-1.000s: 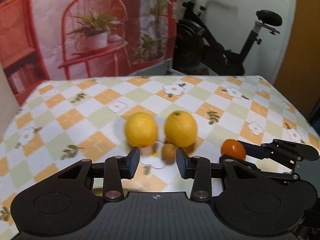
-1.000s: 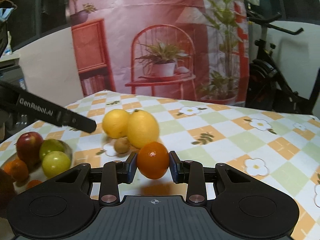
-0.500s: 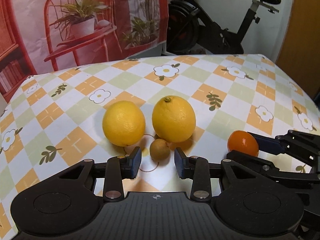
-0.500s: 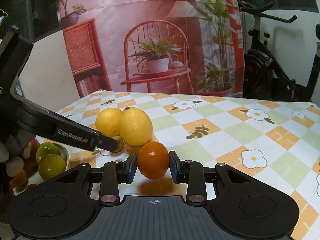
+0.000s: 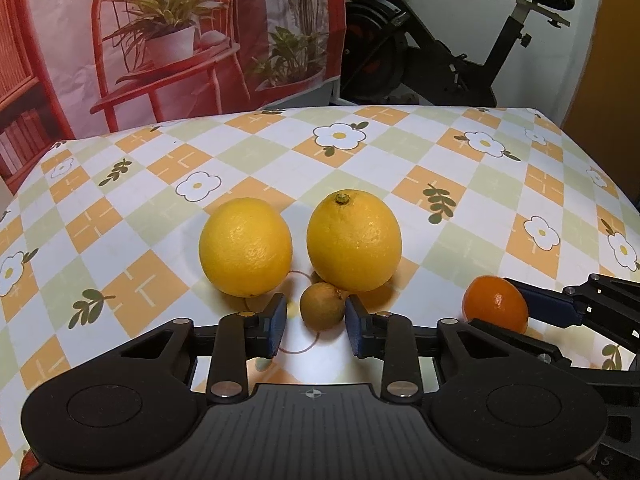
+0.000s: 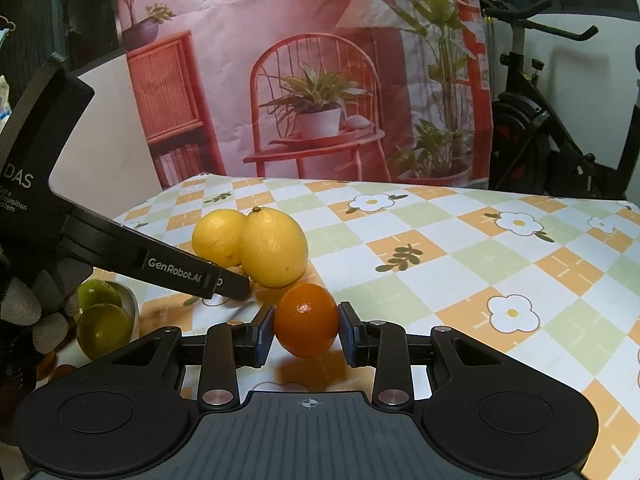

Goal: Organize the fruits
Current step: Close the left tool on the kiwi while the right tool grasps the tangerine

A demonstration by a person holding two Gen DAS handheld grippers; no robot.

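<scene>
In the left wrist view, two yellow lemons [image 5: 245,246] [image 5: 354,241] lie side by side on the checked tablecloth, with a small brown kiwi [image 5: 322,306] just in front of them. My left gripper [image 5: 314,326] is open, its pads either side of the kiwi without squeezing it. My right gripper [image 6: 306,328] is shut on a small orange [image 6: 306,320], held just above the cloth; the orange also shows in the left wrist view [image 5: 495,308]. In the right wrist view the lemons [image 6: 274,246] sit behind the orange and the left gripper's finger hides the kiwi.
A bowl [image 6: 130,308] with green fruit [image 6: 104,330] stands at the table's left front corner. A printed backdrop and an exercise bike [image 5: 440,52] stand behind the table. The tablecloth [image 6: 480,264] stretches to the right and back.
My left gripper moved forward and down so the kiwi now sits between its pads. The right gripper stayed shut on the orange and barely shifted.
</scene>
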